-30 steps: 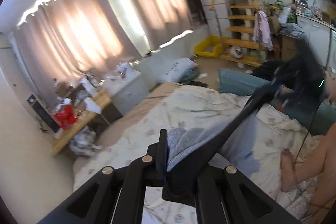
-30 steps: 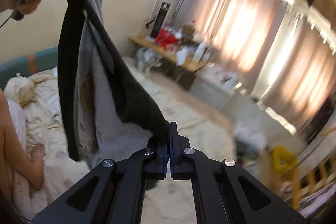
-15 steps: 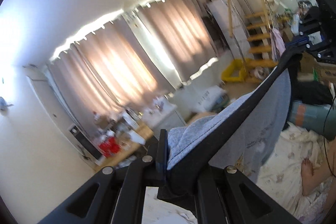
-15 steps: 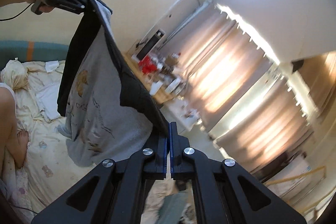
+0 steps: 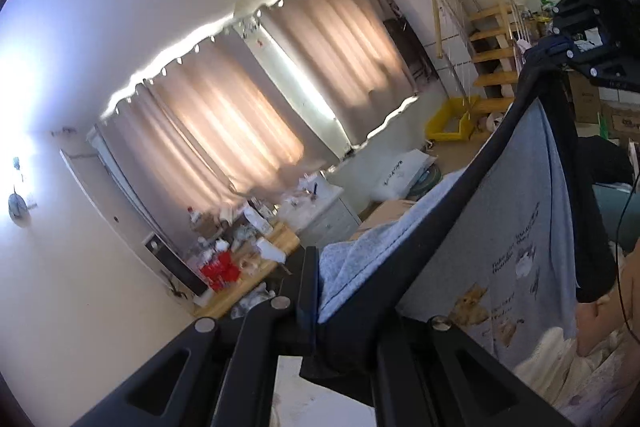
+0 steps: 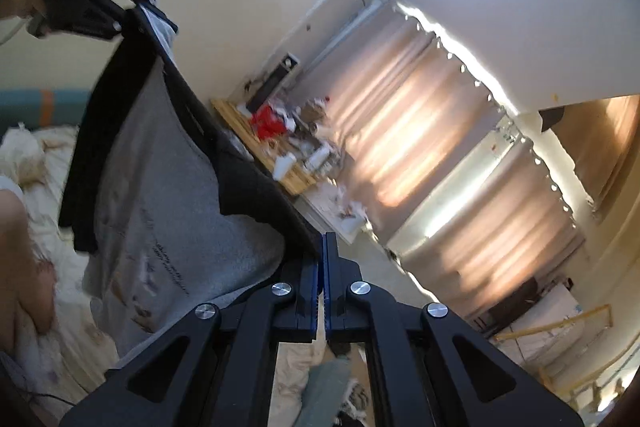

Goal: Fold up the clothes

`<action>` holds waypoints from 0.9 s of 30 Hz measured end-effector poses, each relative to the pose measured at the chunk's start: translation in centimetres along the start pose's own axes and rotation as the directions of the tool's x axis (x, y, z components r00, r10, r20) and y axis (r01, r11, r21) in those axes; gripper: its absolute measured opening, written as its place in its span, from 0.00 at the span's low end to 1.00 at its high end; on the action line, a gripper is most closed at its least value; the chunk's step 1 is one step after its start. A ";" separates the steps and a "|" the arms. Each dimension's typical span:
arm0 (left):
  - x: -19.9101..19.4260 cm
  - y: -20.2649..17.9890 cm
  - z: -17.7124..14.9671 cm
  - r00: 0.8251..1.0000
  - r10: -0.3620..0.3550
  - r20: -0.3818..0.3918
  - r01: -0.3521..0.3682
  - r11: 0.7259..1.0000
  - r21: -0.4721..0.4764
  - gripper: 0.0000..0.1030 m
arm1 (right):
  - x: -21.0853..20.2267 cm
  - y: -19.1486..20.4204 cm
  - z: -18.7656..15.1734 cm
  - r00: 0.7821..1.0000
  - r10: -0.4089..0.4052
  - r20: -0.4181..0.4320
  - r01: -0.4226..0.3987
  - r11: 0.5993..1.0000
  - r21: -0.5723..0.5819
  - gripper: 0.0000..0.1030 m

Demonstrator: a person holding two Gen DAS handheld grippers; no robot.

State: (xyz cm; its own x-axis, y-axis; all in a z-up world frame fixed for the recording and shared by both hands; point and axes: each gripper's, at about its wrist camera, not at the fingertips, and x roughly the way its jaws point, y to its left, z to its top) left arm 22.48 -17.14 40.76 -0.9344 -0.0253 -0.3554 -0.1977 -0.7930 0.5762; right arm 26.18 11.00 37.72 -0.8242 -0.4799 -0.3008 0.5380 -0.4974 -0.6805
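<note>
Shirt hangs in the air, high over the bed, stretched between two grippers. It is grey with black sleeves and little animal pictures on the front. Left gripper pinches one bunched-up shoulder, with grey and black cloth stuffed between its fingers. Right gripper has its fingers pressed together on the black edge of the other shoulder. One black sleeve dangles down. Behind are pink curtains, a messy desk and wooden stairs
</note>
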 end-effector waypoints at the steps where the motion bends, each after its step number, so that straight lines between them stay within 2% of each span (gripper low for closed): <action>1: -0.5 0.0 -0.2 1.000 0.001 0.006 -0.001 1.000 0.002 0.03 | -0.9 0.4 0.0 1.000 0.002 0.011 -0.002 1.000 -0.007 0.00; 6: -5.4 -1.1 -1.6 0.997 -0.037 0.068 0.038 0.999 -0.018 0.03 | -5.5 3.1 0.1 0.999 0.009 0.051 -0.007 0.999 -0.049 0.00; 10: -9.3 -2.1 -3.9 0.988 -0.060 0.144 0.072 0.994 -0.079 0.03 | -8.4 4.6 -1.0 0.994 0.039 0.099 -0.037 0.999 -0.018 0.00; 16: -11.2 -4.1 -5.1 0.983 -0.043 0.178 0.049 0.998 -0.027 0.03 | -9.4 6.2 -1.4 0.992 0.043 0.119 -0.040 0.999 -0.030 0.00; 19: -8.7 -3.7 -5.5 0.987 -0.057 0.150 0.062 0.998 -0.030 0.03 | -6.1 5.8 -2.2 0.994 0.066 0.085 -0.065 0.998 -0.018 0.00; 23: -1.2 -4.6 -7.0 0.993 -0.107 0.046 0.108 0.994 -0.027 0.03 | 0.0 6.4 -3.9 0.992 0.127 0.014 -0.127 0.992 0.003 0.00; 27: 8.3 -6.6 -9.3 0.982 -0.170 -0.078 0.168 0.985 -0.033 0.03 | 11.4 7.7 -7.5 0.974 0.204 -0.094 -0.202 0.979 0.035 0.00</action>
State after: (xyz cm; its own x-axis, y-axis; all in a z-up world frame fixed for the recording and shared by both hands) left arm 18.77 -17.79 27.15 -0.8609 0.0626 -0.5048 -0.3422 -0.8056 0.4836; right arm 19.56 7.13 24.00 -0.7098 -0.5012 -0.4949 0.6991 -0.4154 -0.5820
